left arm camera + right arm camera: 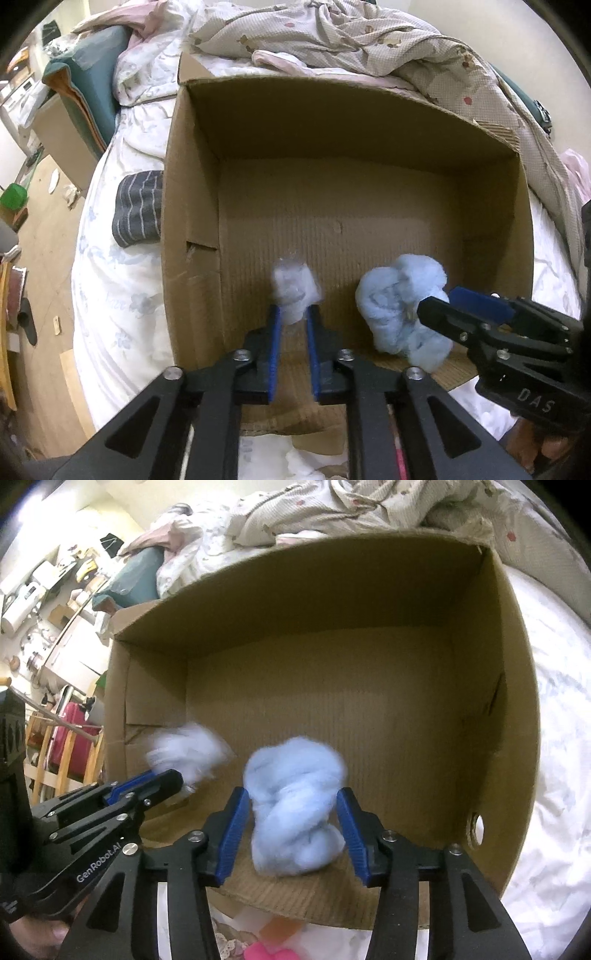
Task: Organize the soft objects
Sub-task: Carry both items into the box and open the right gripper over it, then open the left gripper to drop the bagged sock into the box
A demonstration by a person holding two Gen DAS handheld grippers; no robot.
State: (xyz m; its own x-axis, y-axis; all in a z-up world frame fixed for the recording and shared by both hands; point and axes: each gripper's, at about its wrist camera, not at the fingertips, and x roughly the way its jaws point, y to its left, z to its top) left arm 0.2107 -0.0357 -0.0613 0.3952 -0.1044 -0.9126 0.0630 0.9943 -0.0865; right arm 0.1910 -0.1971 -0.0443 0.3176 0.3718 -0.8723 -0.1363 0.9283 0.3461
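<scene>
The left gripper (294, 314) is reaching into the open cardboard box (192, 206), its blue pads closing on a small pale-blue fluff ball (295, 291), which is appearing blurred. The right gripper (443, 302) is entering from the right edge, its tips lying against a larger light-blue fluff wad (395, 306) sitting on the box floor. A grey striped sock (138, 208) is lying on the white floral bedsheet (110, 277), touching the box's left wall
</scene>
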